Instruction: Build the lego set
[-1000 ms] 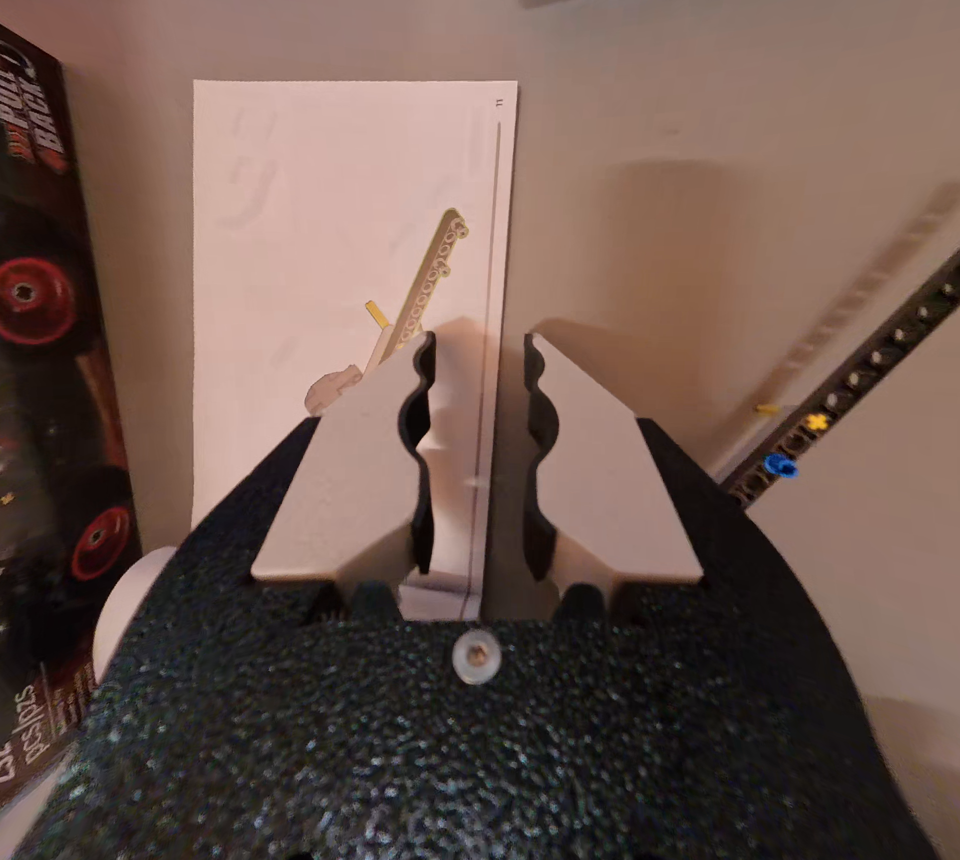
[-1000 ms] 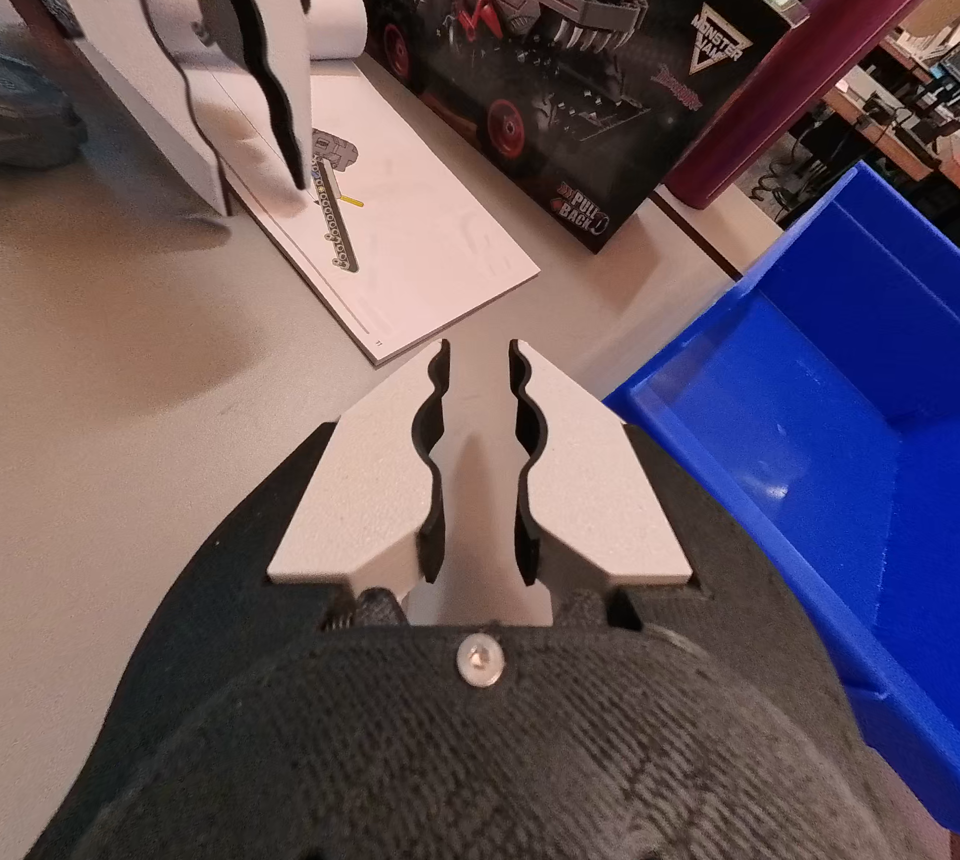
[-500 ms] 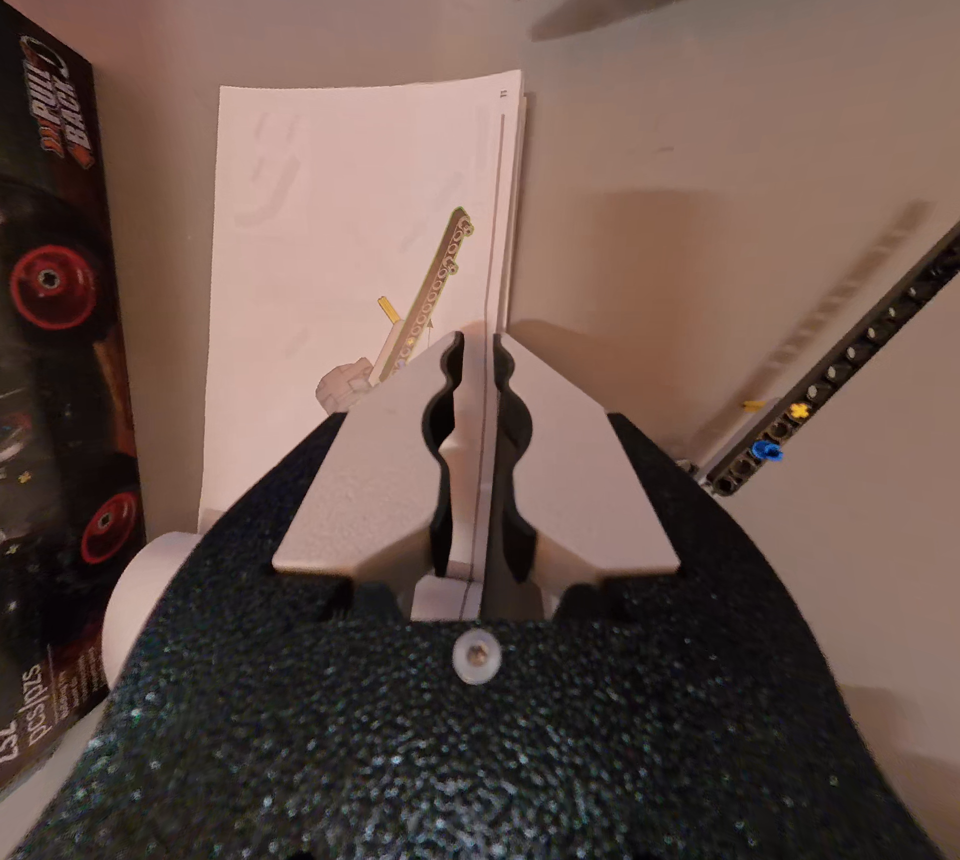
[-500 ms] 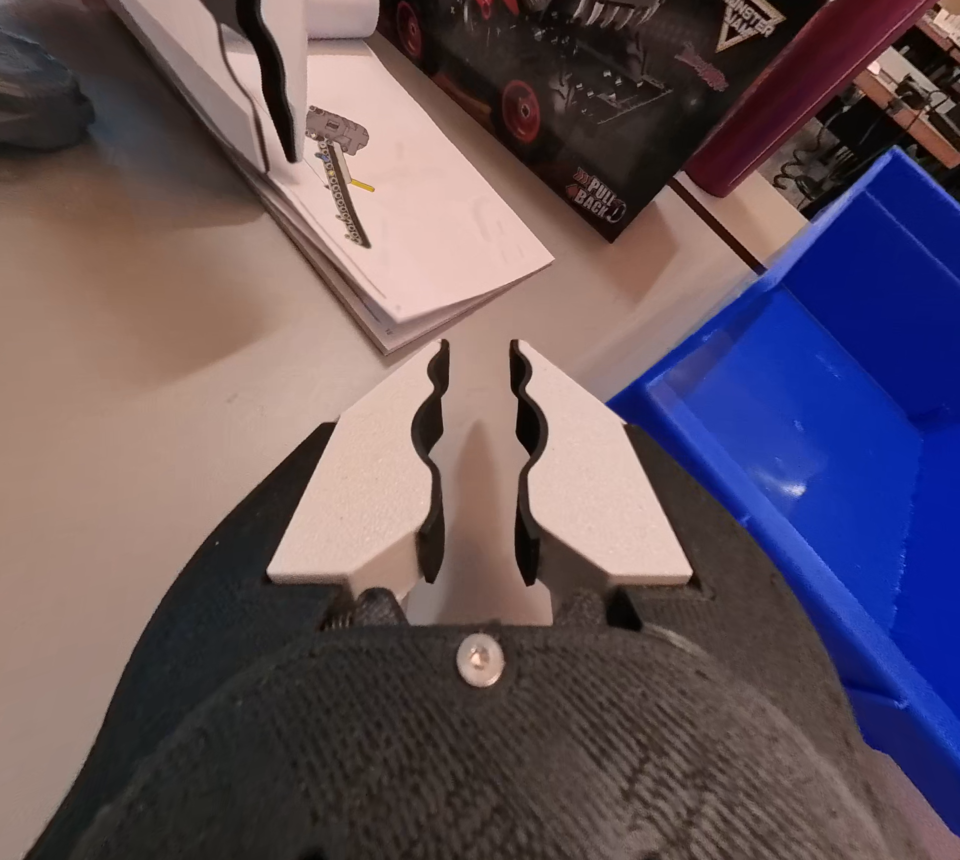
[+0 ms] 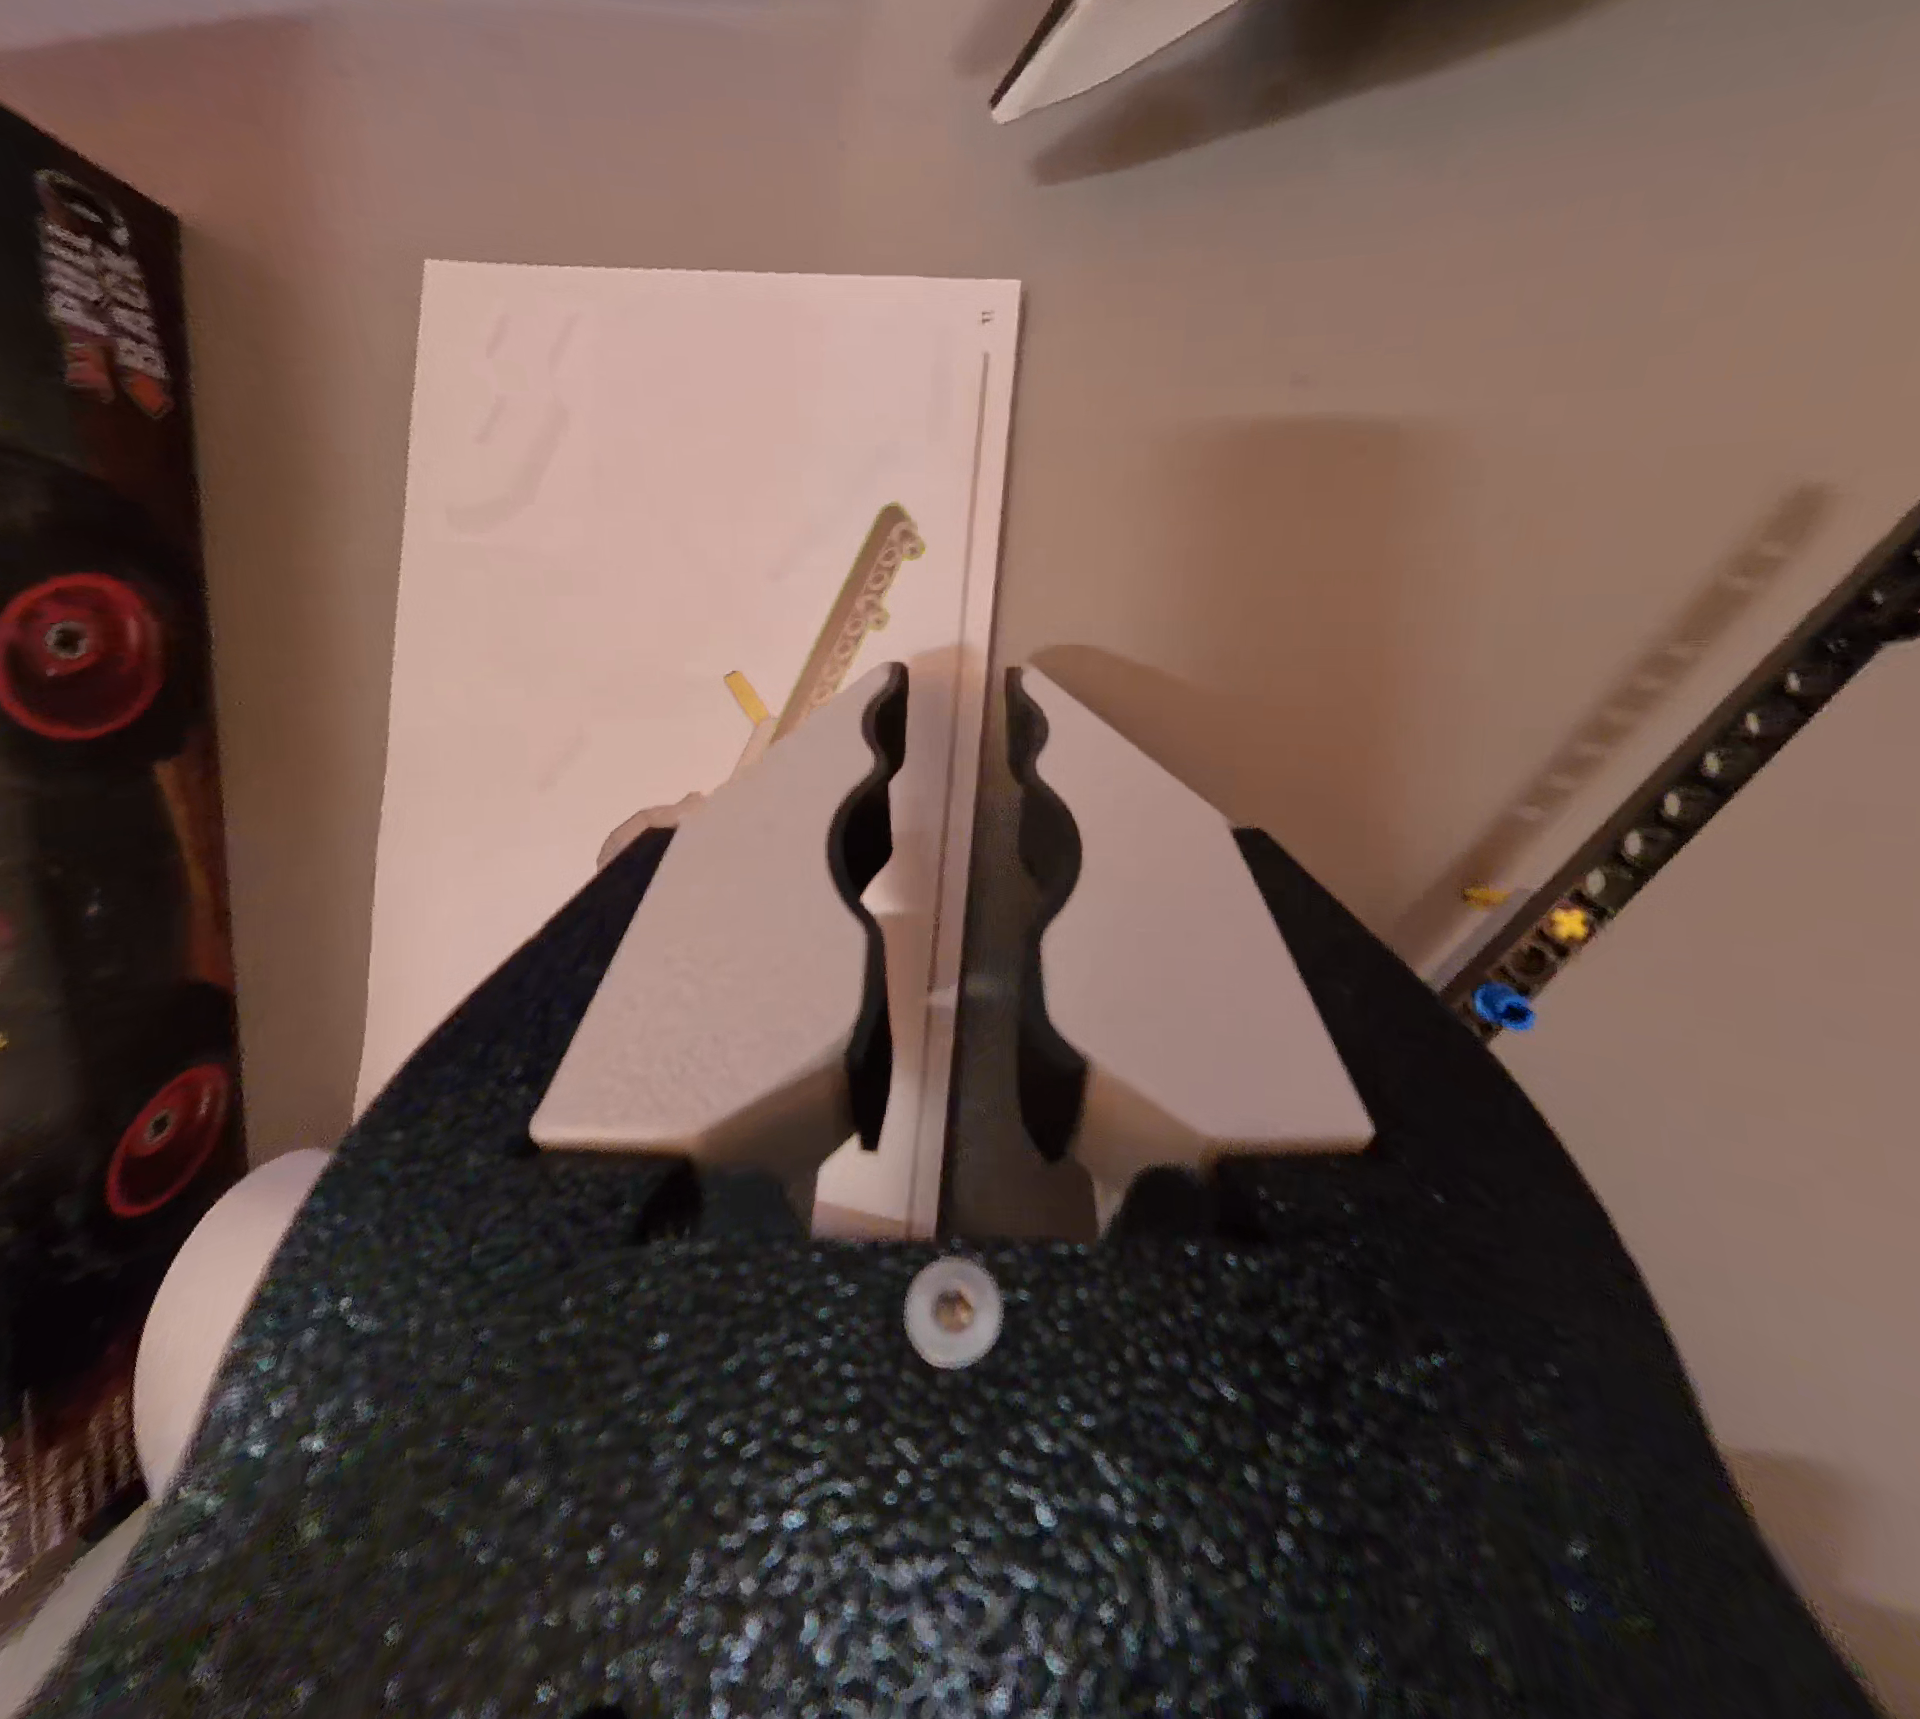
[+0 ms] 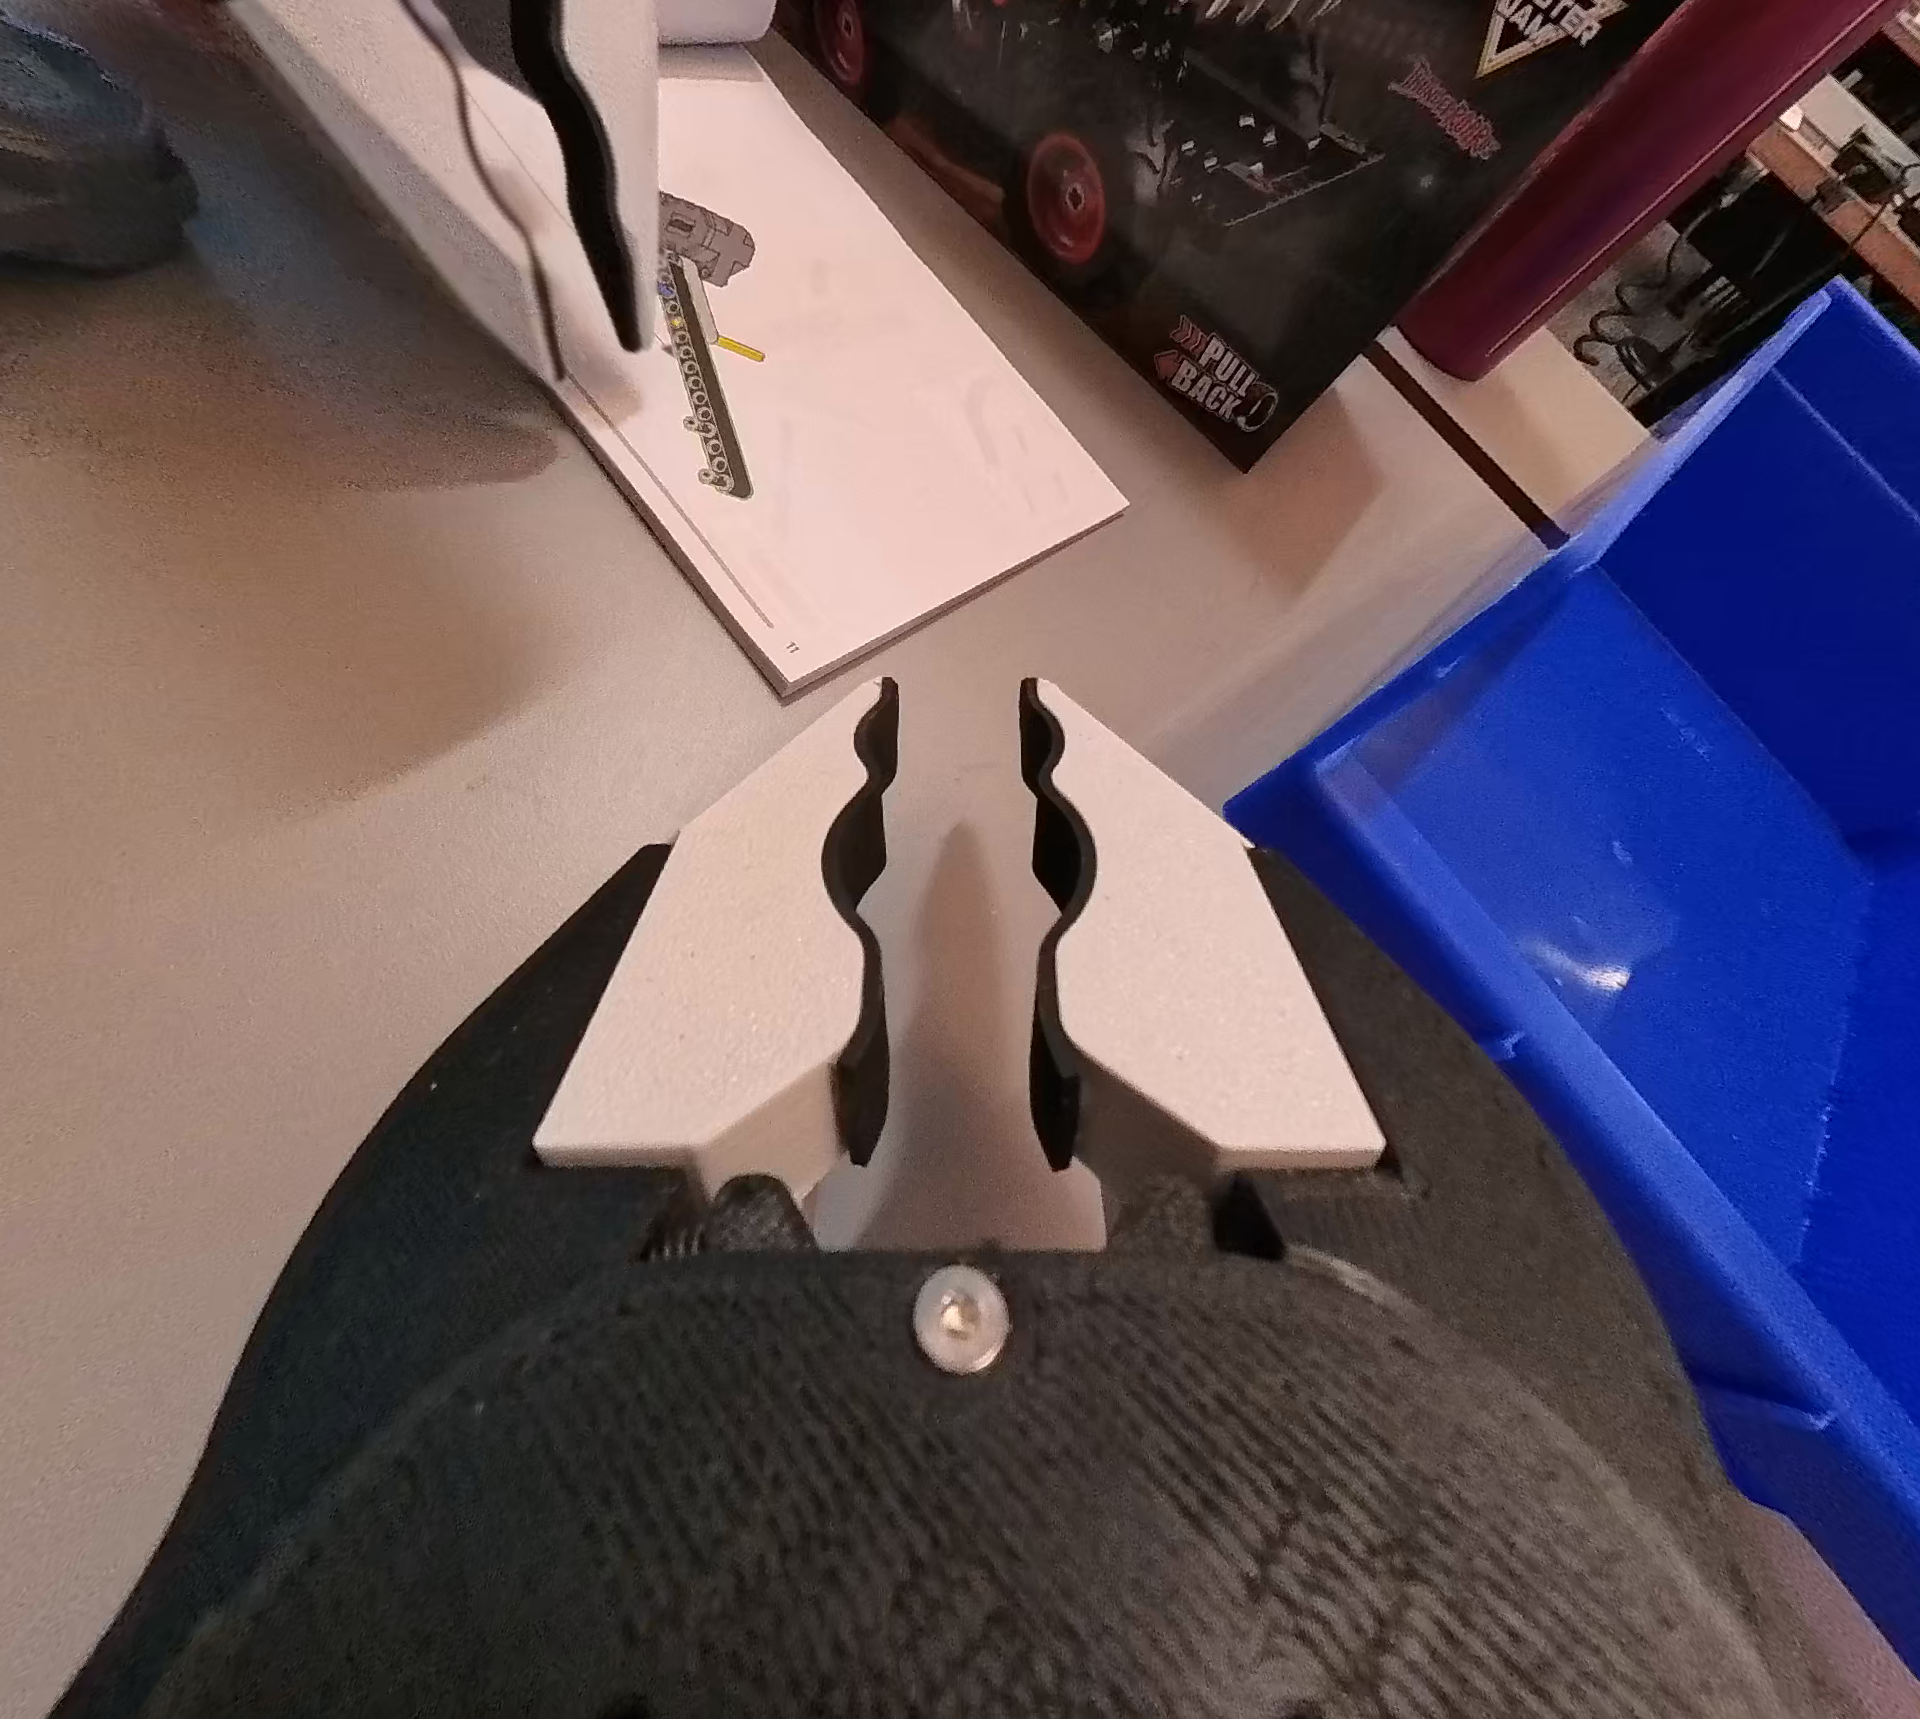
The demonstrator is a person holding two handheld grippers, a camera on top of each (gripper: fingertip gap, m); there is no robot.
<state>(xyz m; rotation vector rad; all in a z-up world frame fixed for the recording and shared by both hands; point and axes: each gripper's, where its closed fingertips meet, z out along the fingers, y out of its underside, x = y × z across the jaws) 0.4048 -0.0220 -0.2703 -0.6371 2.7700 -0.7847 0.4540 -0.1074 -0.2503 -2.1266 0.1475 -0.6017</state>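
The black lego beam (image 5: 1704, 796) lies flat on the bench (image 5: 1351, 319), right of the booklet (image 5: 675, 474). It looks light, stiff and thin; better to grip its long sides. Left tongs (image 5: 956, 682) and right tongs (image 6: 956, 693) are slightly open, empty.

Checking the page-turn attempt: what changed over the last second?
The left gripper closed on the right edge of the instruction booklet, lifting its pages, then let go and reopened; the pages lie flat again. The right gripper stayed open and empty beside the blue bin. The black beam did not move.
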